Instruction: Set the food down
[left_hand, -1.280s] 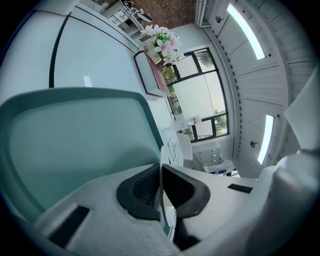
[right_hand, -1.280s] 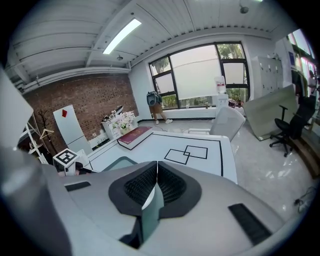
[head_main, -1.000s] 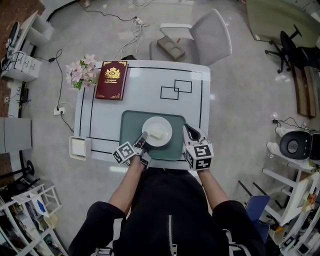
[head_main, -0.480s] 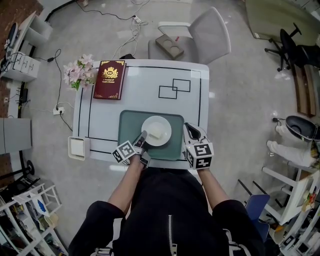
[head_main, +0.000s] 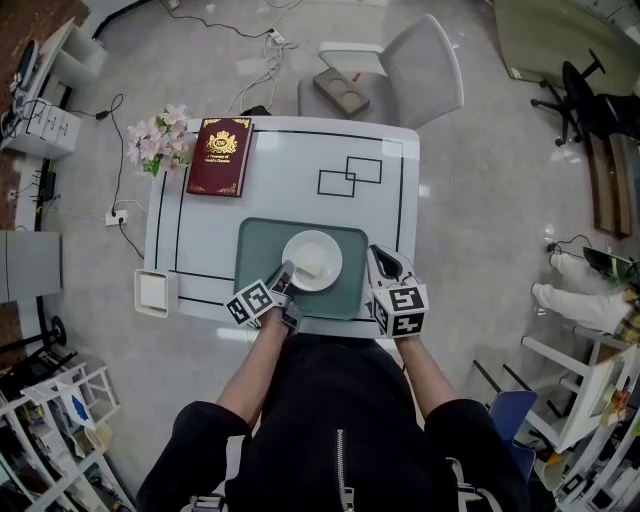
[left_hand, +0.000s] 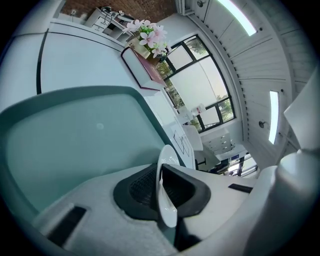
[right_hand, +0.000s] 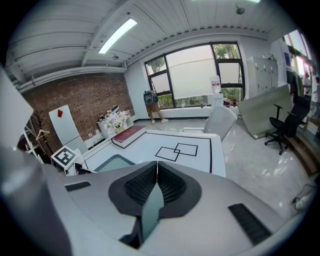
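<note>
Food (head_main: 313, 266), a pale lump, sat on the white plate (head_main: 312, 248) over the middle of the green placemat (head_main: 262, 240); whether the plate touched the placemat could not be resolved.

Left tongs (head_main: 283, 280) at the placemat's near-left part, clamped on the plate's near rim, with the rim edge-on between the pads. Judged: the grip carries and levels the plate for set-down. Left forearm angled inward toward the placemat.

Right tongs (head_main: 382, 262) just off the placemat's right edge, pads pressed together with nothing between them. Judged: parked clear, not needed. Right forearm pointed straight ahead over the counter (head_main: 290, 170).
</note>
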